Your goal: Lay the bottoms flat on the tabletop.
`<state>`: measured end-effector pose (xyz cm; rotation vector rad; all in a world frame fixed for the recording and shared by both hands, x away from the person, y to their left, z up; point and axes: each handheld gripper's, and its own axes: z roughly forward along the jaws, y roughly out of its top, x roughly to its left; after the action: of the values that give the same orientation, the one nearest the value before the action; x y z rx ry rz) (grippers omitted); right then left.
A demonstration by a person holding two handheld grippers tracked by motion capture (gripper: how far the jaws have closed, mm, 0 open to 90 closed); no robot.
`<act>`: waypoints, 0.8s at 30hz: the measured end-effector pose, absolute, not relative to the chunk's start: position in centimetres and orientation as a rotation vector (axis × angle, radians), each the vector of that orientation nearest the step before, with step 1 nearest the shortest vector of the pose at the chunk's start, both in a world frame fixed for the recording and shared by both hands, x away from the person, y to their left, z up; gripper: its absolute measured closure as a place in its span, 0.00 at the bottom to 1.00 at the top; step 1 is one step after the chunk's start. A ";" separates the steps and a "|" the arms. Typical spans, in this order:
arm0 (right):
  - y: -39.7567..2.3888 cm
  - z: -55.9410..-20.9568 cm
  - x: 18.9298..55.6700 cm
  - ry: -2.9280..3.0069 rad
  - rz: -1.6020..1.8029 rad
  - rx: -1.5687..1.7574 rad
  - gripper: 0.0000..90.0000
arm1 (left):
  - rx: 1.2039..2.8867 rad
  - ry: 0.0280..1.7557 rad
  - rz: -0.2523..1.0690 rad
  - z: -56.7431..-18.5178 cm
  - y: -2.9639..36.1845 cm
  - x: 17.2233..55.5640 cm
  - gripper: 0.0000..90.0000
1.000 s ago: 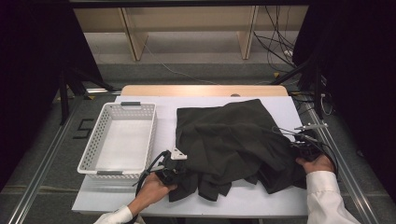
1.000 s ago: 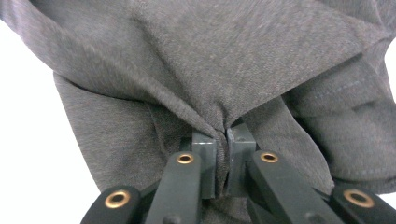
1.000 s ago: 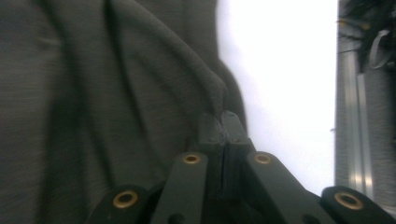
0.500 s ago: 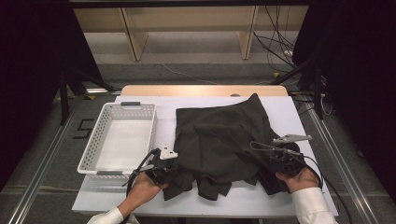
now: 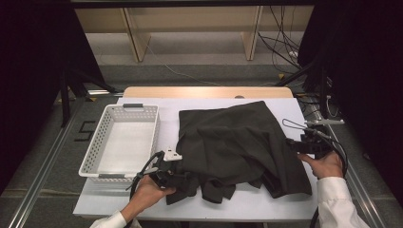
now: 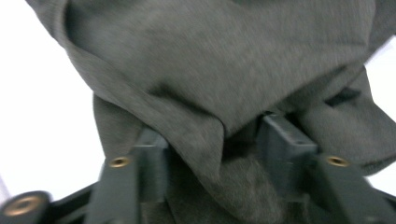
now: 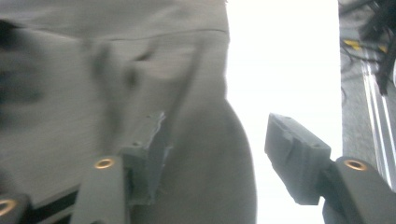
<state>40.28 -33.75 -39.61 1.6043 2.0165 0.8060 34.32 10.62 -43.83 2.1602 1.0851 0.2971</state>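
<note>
A dark grey garment (image 5: pixel 233 137) lies crumpled on the white table (image 5: pixel 266 206). My left gripper (image 5: pixel 179 178) is at its front left corner. In the left gripper view the jaws of that gripper (image 6: pixel 212 135) stand apart, having just opened, with a loose fold of the garment (image 6: pixel 210 56) draped between them. My right gripper (image 5: pixel 293 142) is at the garment's right edge. Its jaws (image 7: pixel 219 128) have also just opened: one lies over the garment (image 7: pixel 116 70), the other over bare table, and cloth bulges between them unpressed.
A white perforated basket (image 5: pixel 97 142) stands on the table's left half, close to my left hand. Cables (image 5: pixel 294 52) and dark stands crowd the floor beyond the right edge. Metal rails (image 5: pixel 38 175) run along both sides of the table.
Both grippers have gone from shut on the garment to open. The right hand first pushed left with the cloth, then drew back to the right edge. The garment now lies flatter.
</note>
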 end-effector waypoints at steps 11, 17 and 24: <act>-33.4 -46.6 43.6 2.210 0.632 1.756 0.28 | 2.220 1.296 0.325 -46.8 9.7 35.7 0.17; -32.5 -46.1 42.8 2.252 0.609 1.709 0.83 | 2.274 1.218 0.309 -47.7 8.9 35.9 0.38; -31.1 -45.9 39.7 2.380 0.684 1.693 0.96 | 2.313 1.114 0.333 -47.1 9.5 34.6 0.85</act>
<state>39.68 -31.08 -45.90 1.6932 2.3801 0.6843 34.60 9.45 -47.09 2.3125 1.1141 0.3333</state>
